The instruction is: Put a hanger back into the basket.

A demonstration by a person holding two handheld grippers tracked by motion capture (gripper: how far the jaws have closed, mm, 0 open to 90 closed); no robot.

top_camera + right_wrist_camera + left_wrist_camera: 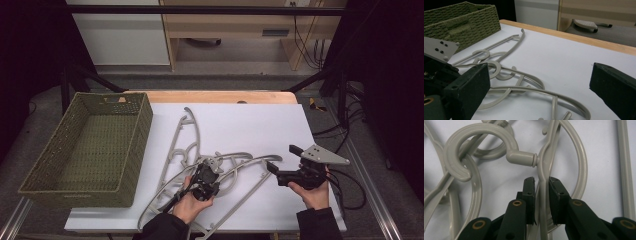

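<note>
While the left hand (192, 202) points its gripper (541, 182) down over the hanger pile, the jaws clamp one hanger (543, 162) at its neck, just below the hook. Three grey hangers lie tangled on the white sheet (250, 125). One basket (95, 150) stands at left. Right gripper (280, 162) lies level, jaws wide apart, holding nothing.
</note>
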